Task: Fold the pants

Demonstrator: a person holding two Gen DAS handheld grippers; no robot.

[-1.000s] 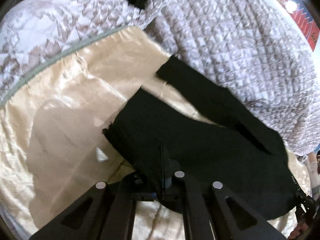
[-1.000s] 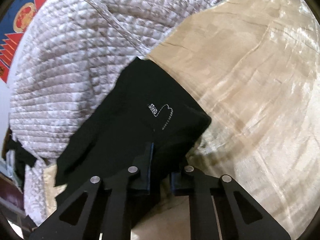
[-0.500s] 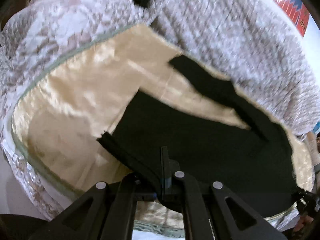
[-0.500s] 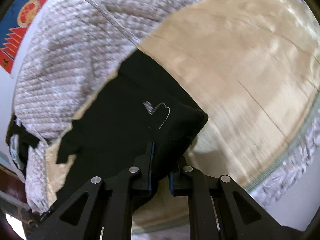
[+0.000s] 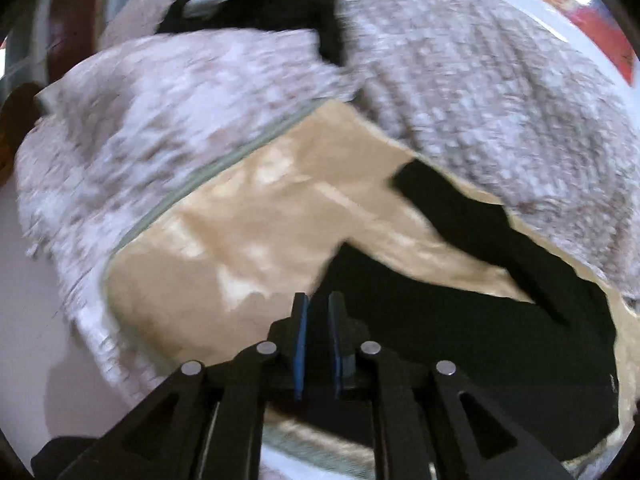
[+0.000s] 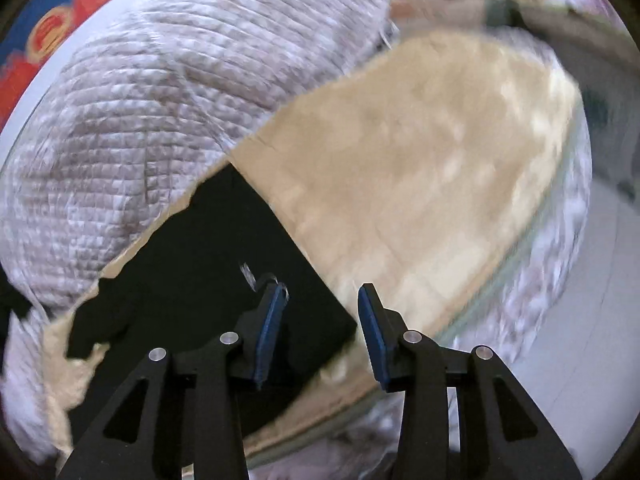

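Note:
The black pants lie flat on a beige satin sheet near the bed's front edge, legs reaching toward the quilt. In the right wrist view the pants show a small white embroidered logo. My left gripper has its jaws a narrow gap apart and holds nothing; the pants' corner lies just beyond and below it. My right gripper is open wide and empty, above the pants' near right corner.
A grey-white quilted blanket is bunched behind the pants, also in the right wrist view. The bed's edge drops to pale floor. Dark clothing lies at the far back.
Both grippers have let go of the pants and pulled back toward the bed's edge. The pants now lie flat on the sheet. The right jaws opened wide, the left only slightly.

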